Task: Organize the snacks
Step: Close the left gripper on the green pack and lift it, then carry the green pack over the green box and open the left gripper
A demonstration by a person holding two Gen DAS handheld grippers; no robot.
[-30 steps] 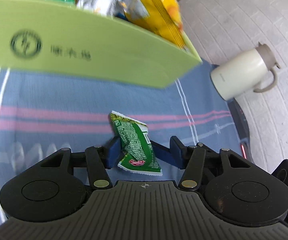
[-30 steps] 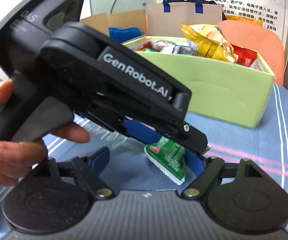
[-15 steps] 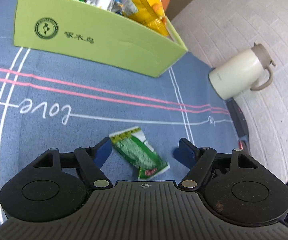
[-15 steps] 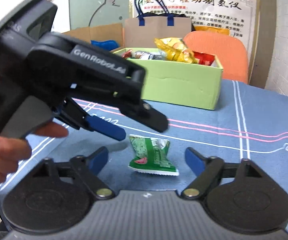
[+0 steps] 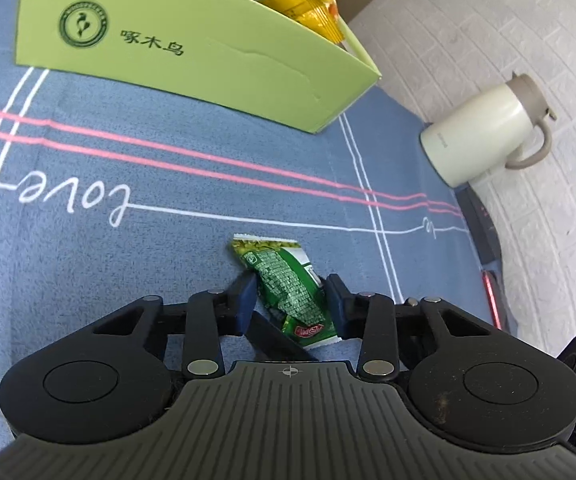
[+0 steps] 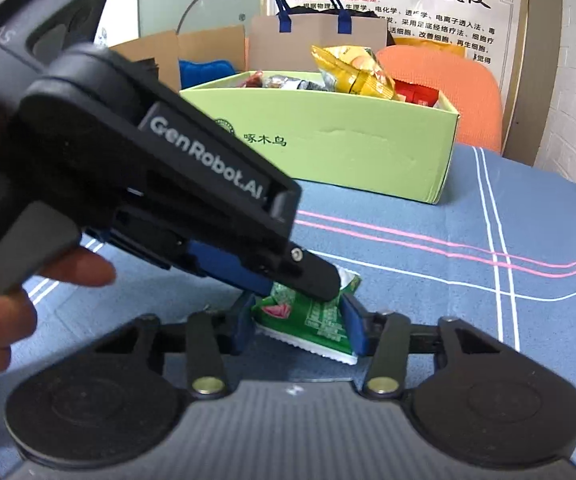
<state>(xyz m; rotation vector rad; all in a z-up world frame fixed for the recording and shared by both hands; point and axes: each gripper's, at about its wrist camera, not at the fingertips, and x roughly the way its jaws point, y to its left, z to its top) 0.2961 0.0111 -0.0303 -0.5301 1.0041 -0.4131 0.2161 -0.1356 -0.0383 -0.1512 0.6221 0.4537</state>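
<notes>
Packet (image 5: 288,284) lies mid-counter, and you're closing both grippers' jaws on it from opposite ends, seemingly to lift it toward the box (image 5: 192,52).

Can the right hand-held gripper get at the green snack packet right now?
Probably yes: the right hand-held gripper is closing around the green snack packet, though the left hand-held gripper, also closing on it, crowds it.

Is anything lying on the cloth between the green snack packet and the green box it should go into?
Nothing visible does. The green snack packet, with both grippers' jaws closing around it, faces only bare blue tablecloth up to the green box. The white jug stands off to the side.
</notes>
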